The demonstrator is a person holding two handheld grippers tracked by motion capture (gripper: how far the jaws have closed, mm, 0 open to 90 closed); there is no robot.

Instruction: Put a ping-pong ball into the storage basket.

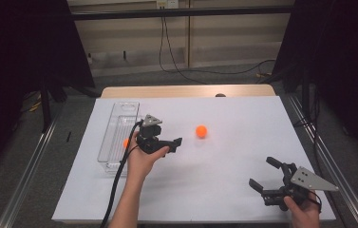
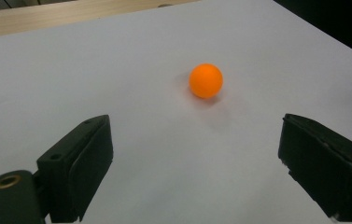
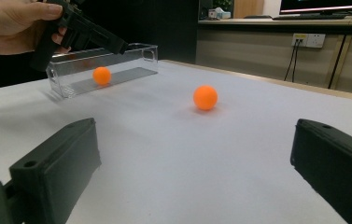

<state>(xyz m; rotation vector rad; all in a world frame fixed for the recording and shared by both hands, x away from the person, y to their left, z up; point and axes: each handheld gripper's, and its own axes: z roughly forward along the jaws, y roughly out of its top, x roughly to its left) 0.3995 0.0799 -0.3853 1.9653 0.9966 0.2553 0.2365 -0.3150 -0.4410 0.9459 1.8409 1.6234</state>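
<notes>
Two balls: both orange; one ball on the sheet (image 1: 201, 131), the other, the binned ball (image 1: 126, 142), inside the clear bin (image 1: 119, 124).
Ball on the sheet: rests on the white sheet (image 1: 224, 166) near the middle of the tabletop (image 1: 186, 90), apart from both hand-held grippers; in the left gripper view it lies ahead of the jaws, somewhat right of centre (image 2: 206, 80); in the right gripper view it sits farther off, between the jaws' lines (image 3: 205, 97).
Binned ball: lies on the bin's floor, seen through the wall in the right gripper view (image 3: 102, 75).
Bin: long, transparent, at the left part of the sheet, its long side running away from the person.
Left hand-held gripper (image 1: 174, 141): held in the left hand (image 1: 146, 156) just right of the bin, above the sheet, pointing toward the ball on the sheet; jaws spread wide, nothing between them.
Right hand-held gripper (image 1: 264, 173): held in the right hand (image 1: 302, 209) at the near right corner of the sheet, well apart from the ball; jaws released and wide apart, empty.
Sheet: white, covering most of the wooden tabletop, bare wood along the far edge.
</notes>
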